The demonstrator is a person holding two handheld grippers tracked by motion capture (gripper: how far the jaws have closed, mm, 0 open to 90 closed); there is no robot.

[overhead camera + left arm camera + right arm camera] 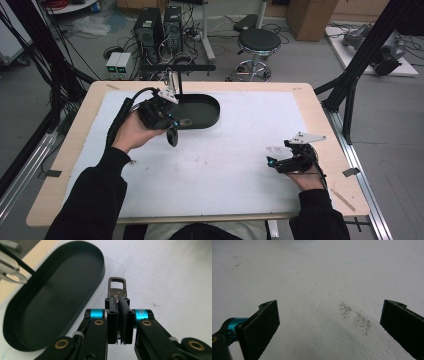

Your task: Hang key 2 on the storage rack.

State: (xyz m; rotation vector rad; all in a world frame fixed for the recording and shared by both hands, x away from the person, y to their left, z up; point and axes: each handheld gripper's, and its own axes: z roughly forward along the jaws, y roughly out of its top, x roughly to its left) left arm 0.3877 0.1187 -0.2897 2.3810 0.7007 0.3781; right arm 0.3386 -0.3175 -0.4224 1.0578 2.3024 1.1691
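The metal clasp [117, 288] sat pinched between the jaws of your left gripper [119, 302], its open loop projecting past the fingertips, held above the white sheet [162, 272] just beside the black oval tray [50, 307]. In the high view, your left gripper [172, 131] hovered at the tray's [212, 107] near rim, with a thin black stand [180, 82] rising behind it. Your right gripper [280, 162] rested well apart on the worktop [320, 107], jaws spread wide over a smudge [355, 316], gripping nothing.
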